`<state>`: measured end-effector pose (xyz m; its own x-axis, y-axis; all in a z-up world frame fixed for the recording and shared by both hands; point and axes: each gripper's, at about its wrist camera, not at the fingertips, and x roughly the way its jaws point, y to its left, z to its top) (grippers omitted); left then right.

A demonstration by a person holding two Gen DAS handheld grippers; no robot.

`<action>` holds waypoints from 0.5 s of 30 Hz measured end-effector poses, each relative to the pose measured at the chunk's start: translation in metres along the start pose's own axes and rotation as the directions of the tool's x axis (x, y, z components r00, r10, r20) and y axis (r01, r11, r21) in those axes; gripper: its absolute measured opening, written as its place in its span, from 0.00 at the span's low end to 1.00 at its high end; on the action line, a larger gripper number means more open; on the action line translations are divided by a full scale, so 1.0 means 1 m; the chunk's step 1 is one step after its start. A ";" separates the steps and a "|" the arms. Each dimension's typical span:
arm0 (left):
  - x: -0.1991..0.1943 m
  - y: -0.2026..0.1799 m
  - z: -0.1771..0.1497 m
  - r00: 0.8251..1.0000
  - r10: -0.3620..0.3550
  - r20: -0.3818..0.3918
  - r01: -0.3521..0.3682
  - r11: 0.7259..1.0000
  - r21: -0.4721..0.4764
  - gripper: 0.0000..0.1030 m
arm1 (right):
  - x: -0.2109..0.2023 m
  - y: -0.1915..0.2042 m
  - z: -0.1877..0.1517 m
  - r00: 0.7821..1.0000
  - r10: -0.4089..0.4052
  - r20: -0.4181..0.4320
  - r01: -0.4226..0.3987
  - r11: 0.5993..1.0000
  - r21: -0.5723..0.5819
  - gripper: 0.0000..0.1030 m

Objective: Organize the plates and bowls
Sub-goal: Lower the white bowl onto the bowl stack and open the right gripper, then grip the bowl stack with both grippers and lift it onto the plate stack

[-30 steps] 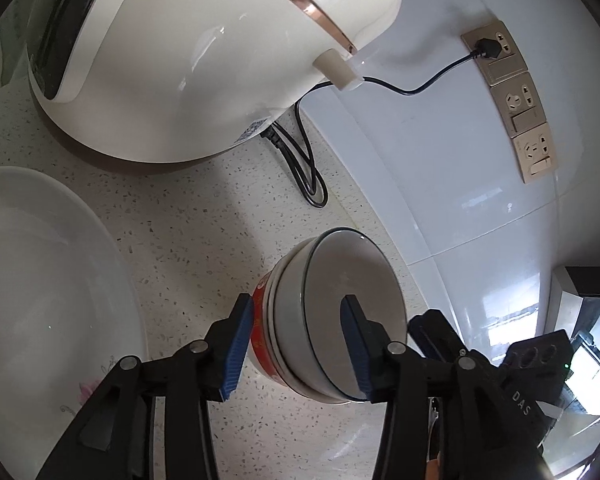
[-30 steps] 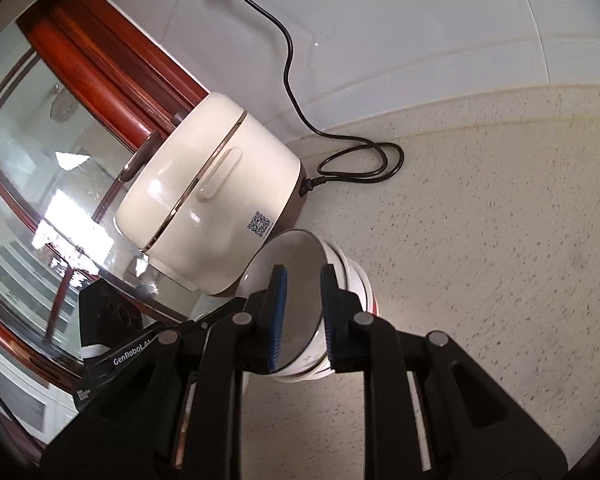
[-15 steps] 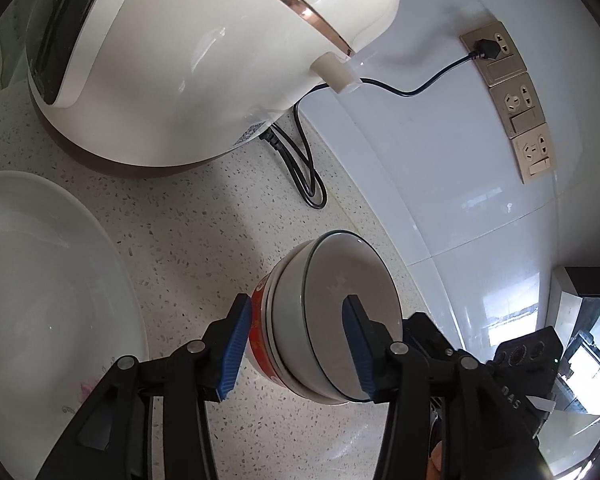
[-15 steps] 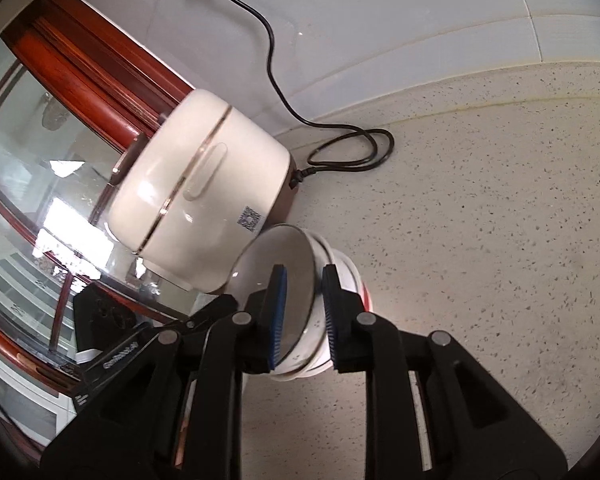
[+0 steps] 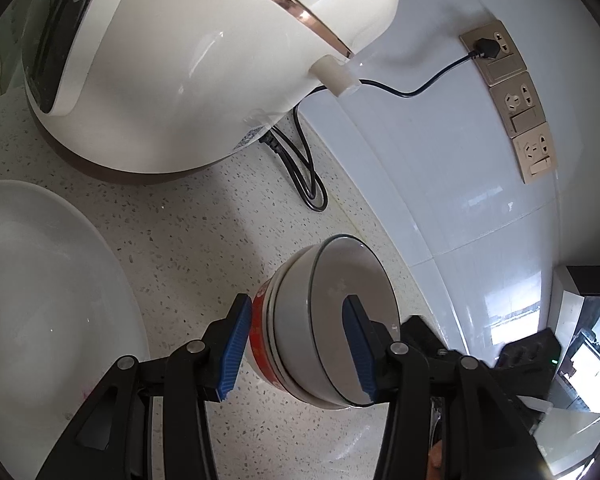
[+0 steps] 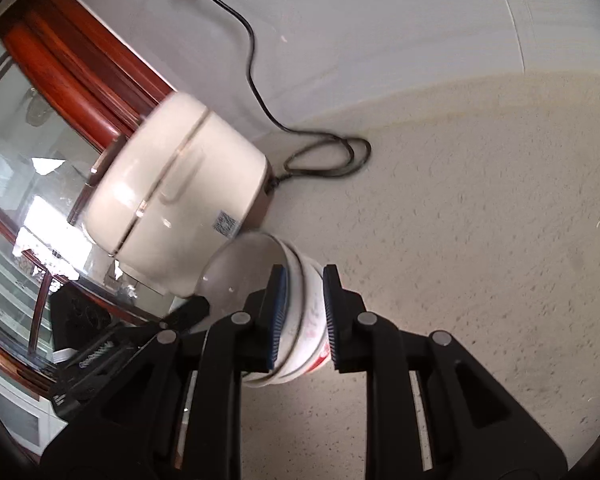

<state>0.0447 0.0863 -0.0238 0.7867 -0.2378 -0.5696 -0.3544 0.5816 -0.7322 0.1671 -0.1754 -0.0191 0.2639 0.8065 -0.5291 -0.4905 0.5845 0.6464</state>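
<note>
A stack of nested bowls (image 5: 332,312), grey-white inside with a red-patterned one outermost, hangs tilted above the speckled counter (image 5: 188,240). My left gripper (image 5: 296,344) is shut on the stack's wall, one blue pad outside on the red bowl and the other inside the top bowl. My right gripper (image 6: 302,316) is shut on the opposite wall of the same stack (image 6: 240,276), one pad inside and one outside. A large white plate (image 5: 40,300) lies on the counter at the left.
A white rice cooker (image 5: 180,60) stands close behind the stack, its black cord (image 5: 308,176) looping on the counter up to wall sockets (image 5: 516,100). A white tiled wall (image 5: 440,184) runs along the right. Red wooden framing with glass (image 6: 80,72) lies beyond the cooker.
The right wrist view has drifted and is slightly blurred, with the cooker and cord shifting in it. The stack stays gripped by both grippers. The left wrist view is almost unchanged.
</note>
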 end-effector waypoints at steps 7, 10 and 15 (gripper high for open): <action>0.006 -0.002 -0.003 1.000 0.001 -0.019 -0.001 1.000 0.013 0.47 | 0.022 -0.007 -0.007 0.996 -0.044 -0.075 0.045 0.999 0.011 0.27; 0.004 -0.003 -0.001 0.999 0.036 -0.015 -0.035 0.998 0.046 0.54 | 0.006 -0.004 -0.002 0.997 -0.083 -0.007 0.083 0.997 0.008 0.62; 0.008 -0.006 0.006 0.992 0.112 -0.055 -0.105 0.988 0.116 0.63 | 0.012 0.004 0.011 0.971 -0.230 -0.059 0.226 0.972 -0.065 0.84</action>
<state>0.0562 0.0852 -0.0223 0.7129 -0.2137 -0.6680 -0.3740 0.6899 -0.6198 0.1770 -0.1619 -0.0169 0.3202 0.6440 -0.6948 -0.4714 0.7445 0.4728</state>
